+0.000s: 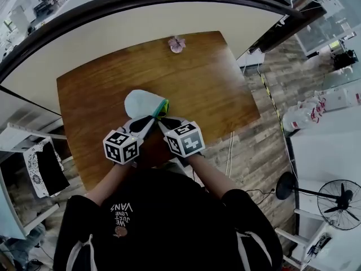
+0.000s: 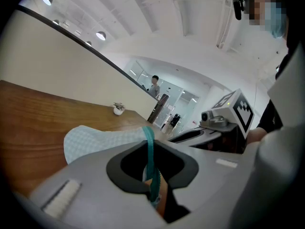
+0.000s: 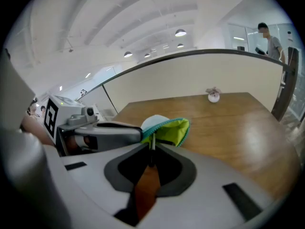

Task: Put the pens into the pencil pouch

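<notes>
Wood table (image 1: 208,89); pouch (image 1: 141,103), pen (image 3: 151,144) mid-table; ornament (image 1: 176,44) at far edge

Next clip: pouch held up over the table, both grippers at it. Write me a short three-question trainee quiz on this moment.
1. True or false: the left gripper is shut on the pouch's teal zipper edge.
2. Where is the small ornament? A: at the table's far edge. B: inside the pouch. C: on the floor.
3. Fill in: the right gripper pinches a thin ____ piece at the pouch's mouth.
Key: 1 true; 2 A; 3 white.
</notes>
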### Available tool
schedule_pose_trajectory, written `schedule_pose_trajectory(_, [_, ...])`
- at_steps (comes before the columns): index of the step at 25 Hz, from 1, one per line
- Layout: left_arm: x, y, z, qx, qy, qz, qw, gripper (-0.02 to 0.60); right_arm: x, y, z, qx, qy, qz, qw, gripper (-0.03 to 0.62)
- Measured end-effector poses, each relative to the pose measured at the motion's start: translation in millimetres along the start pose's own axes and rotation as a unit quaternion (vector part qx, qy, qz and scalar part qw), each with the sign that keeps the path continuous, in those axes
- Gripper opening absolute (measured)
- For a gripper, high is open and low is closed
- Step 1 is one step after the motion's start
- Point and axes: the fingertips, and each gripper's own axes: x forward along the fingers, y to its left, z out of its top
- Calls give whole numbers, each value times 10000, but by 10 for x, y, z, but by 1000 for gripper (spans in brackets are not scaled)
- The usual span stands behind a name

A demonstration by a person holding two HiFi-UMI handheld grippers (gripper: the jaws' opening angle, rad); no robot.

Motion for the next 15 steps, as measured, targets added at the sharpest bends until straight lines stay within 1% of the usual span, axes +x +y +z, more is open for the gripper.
schedule_pose_trajectory(4, [-24,35,23,-162,-143,55,9998,47,49,-11,163,323,-260,178,9990,46])
schedule_pose_trajectory(9, [-60,87,112,-346,-365,116,9987,46,32,-20,299,773,-705,361,9939,48])
schedule_pose_trajectory(12, [-58,98,124,-396,-398,127,9983,46,-45,-92,348,1034,-977,350,9892,48])
schedule_pose_trajectory(15, [-45,106,128,-428,-407,119,9982,46,-162,-238,350,1371,-1248,223,9824,48])
